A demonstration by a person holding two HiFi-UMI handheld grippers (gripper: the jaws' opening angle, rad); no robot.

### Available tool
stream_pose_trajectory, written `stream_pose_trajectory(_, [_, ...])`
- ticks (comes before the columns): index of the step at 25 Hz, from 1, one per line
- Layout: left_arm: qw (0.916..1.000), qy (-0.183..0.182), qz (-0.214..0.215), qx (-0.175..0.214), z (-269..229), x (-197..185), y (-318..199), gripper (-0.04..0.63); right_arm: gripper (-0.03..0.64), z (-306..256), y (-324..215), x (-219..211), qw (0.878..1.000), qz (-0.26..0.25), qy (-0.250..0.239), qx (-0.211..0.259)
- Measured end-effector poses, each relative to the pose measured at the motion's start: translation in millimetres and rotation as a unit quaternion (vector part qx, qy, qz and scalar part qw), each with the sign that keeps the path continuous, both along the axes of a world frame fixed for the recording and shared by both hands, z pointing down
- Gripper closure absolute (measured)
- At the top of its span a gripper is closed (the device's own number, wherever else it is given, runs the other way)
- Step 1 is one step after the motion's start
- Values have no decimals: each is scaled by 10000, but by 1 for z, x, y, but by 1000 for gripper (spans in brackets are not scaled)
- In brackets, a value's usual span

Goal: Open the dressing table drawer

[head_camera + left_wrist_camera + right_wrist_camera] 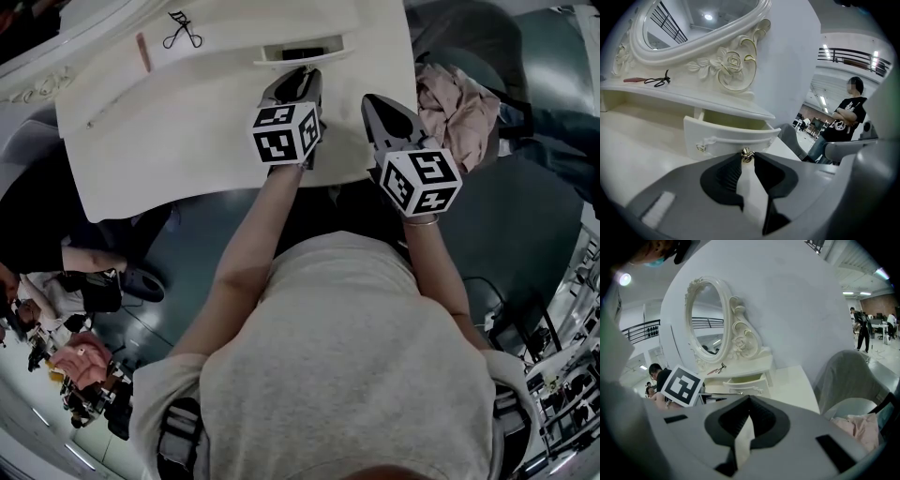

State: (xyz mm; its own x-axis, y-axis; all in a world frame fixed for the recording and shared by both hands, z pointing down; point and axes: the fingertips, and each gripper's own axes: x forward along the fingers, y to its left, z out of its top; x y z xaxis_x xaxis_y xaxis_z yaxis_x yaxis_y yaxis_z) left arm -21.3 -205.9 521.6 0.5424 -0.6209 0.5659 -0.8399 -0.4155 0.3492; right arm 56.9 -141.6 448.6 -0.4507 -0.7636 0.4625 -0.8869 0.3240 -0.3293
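Left gripper (747,158) clenched on small brass knob (746,153) of cream curved-front drawer (726,136) — drawer partly out, below ornate mirror shelf (693,99). Right gripper (749,400) closed on nothing, held aside. Risk: only jaw tips pinch knob — skewed pull could slip it free or jam drawer.

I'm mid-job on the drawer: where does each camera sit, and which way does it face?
Head view: on the person's head, looking steeply down at the dressing table; forearms, chest, left tool and right tool show.
Left gripper view: on the left tool, facing the part-open drawer; its jaws pinch the drawer knob.
Right gripper view: on the right tool, shut and empty, facing the mirror.
Shared: both gripper views show drawer and mirror.
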Motion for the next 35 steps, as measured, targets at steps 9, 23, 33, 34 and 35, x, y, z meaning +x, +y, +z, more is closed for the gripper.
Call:
stream_pose_trajectory(9, [10000, -2, 43, -73, 0, -1, 15, 502, 607, -6, 1, 1, 10000, -37, 12, 71])
stream_pose_trajectory(23, [9998, -13, 119, -153, 0, -3, 31, 502, 607, -12, 4, -3, 9998, -142, 27, 145])
stream_pose_trajectory(33, [9997, 58, 198, -150, 0, -1, 34, 502, 609, -13, 5, -12, 9995, -271, 35, 161])
stream_pose_trajectory(34, [9996, 55, 230, -158, 0, -2, 35, 500, 609, -13, 5, -13, 9994, -283, 37, 172])
stream_pose_trajectory(35, [9995, 49, 251, -161, -1, -2, 35, 497, 609, -14, 4, -14, 9994, -293, 42, 187])
